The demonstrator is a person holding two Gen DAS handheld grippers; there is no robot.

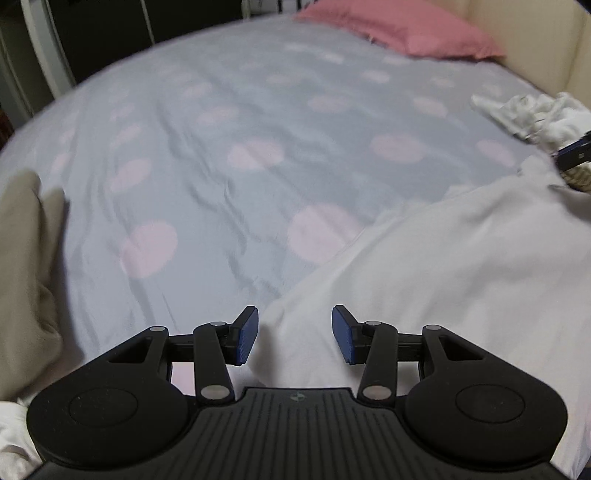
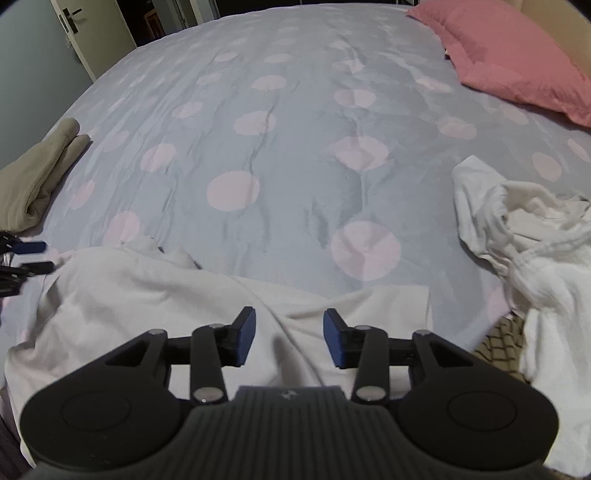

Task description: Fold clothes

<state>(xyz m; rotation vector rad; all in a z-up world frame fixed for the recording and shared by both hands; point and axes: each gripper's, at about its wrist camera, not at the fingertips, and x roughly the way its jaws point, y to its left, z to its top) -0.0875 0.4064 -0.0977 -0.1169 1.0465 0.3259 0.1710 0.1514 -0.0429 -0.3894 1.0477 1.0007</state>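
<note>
Bed (image 2: 295, 110) with dotted grey cover. White garment (image 2: 147, 291) spread flat at near edge; crumpled white clothes (image 2: 524, 236) right, beige garment (image 2: 37, 177) left. Left tongs (image 1: 294, 334) and right tongs (image 2: 289, 338) released, empty, above white garment.

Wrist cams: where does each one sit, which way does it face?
Left wrist: sits behind the open left tongs, looking forward and down across the bed; white garment ahead-right, beige cloth at left, the right tongs' blue tip at the right edge.
Right wrist: sits behind the open right tongs, above the same white garment; left tongs' tips at the left edge, crumpled white pile at right.
Shared: bed, white garment, beige cloth, pink pillow.
</note>
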